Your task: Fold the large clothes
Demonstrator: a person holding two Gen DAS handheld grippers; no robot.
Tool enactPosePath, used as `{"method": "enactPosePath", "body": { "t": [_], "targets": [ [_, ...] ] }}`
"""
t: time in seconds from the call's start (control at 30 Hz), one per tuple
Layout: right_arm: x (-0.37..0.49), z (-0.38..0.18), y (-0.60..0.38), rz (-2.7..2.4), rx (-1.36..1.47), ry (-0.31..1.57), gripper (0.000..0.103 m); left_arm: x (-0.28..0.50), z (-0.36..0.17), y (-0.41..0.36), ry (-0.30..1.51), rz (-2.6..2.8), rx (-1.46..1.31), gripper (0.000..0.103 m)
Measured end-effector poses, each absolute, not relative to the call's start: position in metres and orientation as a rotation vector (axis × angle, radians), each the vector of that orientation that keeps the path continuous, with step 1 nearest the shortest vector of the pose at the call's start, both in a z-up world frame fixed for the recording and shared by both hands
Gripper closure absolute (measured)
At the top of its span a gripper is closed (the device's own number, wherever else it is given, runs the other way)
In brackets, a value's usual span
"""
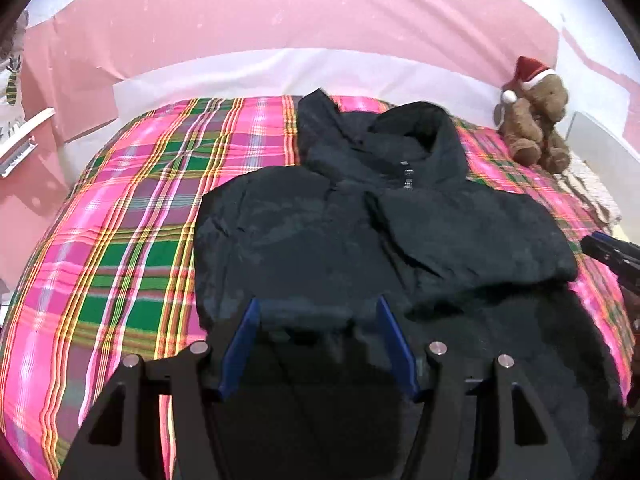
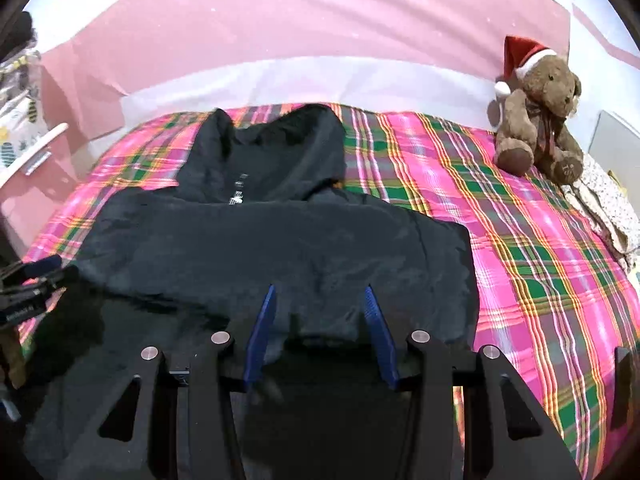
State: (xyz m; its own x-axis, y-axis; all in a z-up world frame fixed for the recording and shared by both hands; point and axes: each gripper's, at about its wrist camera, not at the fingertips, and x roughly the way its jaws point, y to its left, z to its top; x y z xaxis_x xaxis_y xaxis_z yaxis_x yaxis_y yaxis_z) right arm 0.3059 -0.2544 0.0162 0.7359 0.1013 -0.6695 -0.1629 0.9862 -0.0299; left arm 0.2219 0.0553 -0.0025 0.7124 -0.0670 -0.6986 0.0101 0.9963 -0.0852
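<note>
A black hooded jacket [image 1: 360, 232] lies flat on a pink and green plaid bed cover, hood toward the far wall, both sleeves folded in over the body. It also shows in the right wrist view [image 2: 256, 248]. My left gripper [image 1: 318, 304] is open, its blue fingers above the jacket's near left part. My right gripper [image 2: 320, 294] is open, its fingers above the jacket's near right part. Neither holds cloth. The right gripper shows at the right edge of the left wrist view [image 1: 612, 256]; the left gripper shows at the left edge of the right wrist view [image 2: 32, 284].
A brown teddy bear [image 2: 536, 120] with a red Santa hat sits at the bed's far right corner. The plaid bed cover [image 1: 132, 240] extends left and right [image 2: 540, 260] of the jacket. A pink wall stands behind. A patterned cloth [image 2: 608, 204] lies by the bear.
</note>
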Motion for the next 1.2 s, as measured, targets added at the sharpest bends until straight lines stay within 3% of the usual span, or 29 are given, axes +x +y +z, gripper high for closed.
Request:
{"method": "enactPosePath", "body": {
  "t": [0.6,1.2],
  "targets": [
    [0.210,0.031,-0.223,0.232,-0.063,0.691,0.056,0.115,0.038,0.027,0.706,-0.083,-0.136,0.040],
    [0.219,0.053,-0.213,0.291,-0.080,0.662,0.052,0.127,0.061,0.020,0.685,-0.061,-0.096,0.038]
  ]
}}
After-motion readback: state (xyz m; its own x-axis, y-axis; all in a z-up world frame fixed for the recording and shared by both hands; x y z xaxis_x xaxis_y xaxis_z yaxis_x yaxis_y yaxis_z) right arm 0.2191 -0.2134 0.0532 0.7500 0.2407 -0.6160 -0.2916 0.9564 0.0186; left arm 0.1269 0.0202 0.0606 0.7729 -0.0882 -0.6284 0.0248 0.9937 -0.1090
